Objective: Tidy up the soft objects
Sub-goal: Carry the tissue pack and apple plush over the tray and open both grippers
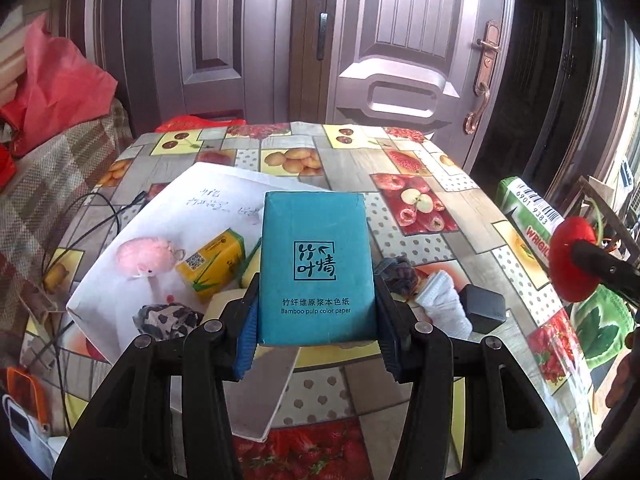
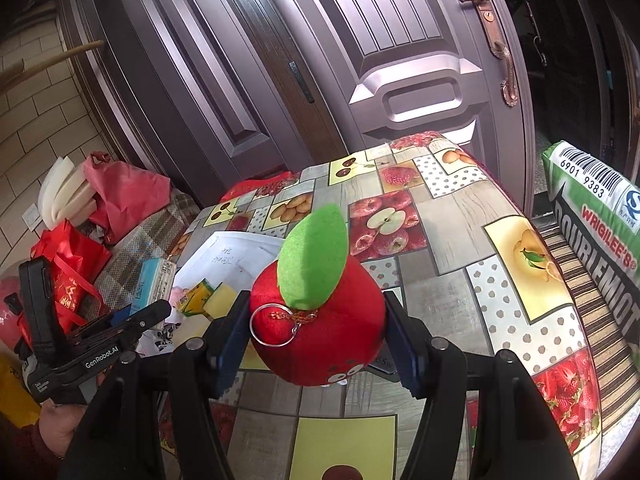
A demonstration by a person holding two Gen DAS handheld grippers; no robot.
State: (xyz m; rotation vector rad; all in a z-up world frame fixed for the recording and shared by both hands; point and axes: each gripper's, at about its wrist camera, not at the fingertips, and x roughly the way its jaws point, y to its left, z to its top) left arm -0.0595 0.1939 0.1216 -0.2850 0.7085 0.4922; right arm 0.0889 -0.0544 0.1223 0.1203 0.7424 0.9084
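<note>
My left gripper [image 1: 316, 328] is shut on a teal tissue pack [image 1: 316, 268] and holds it above the table. My right gripper [image 2: 316, 344] is shut on a red plush apple [image 2: 320, 320] with a green leaf and a key ring; it also shows in the left wrist view [image 1: 570, 258]. On a white sheet [image 1: 160, 208] lie a pink plush [image 1: 146, 258], a yellow tissue pack [image 1: 214, 262], a yellow sponge and a black-and-white cloth [image 1: 168, 320]. White socks [image 1: 440, 304] and a dark knit ball [image 1: 400, 276] lie right of the teal pack.
The table has a fruit-pattern cloth [image 1: 420, 160]. A black charger block [image 1: 482, 308] sits by the socks. A green bag [image 2: 592, 208] leans at the right. Red bags [image 2: 120, 196] sit on a sofa at the left. Doors stand behind. A black cable [image 1: 92, 216] crosses the left side.
</note>
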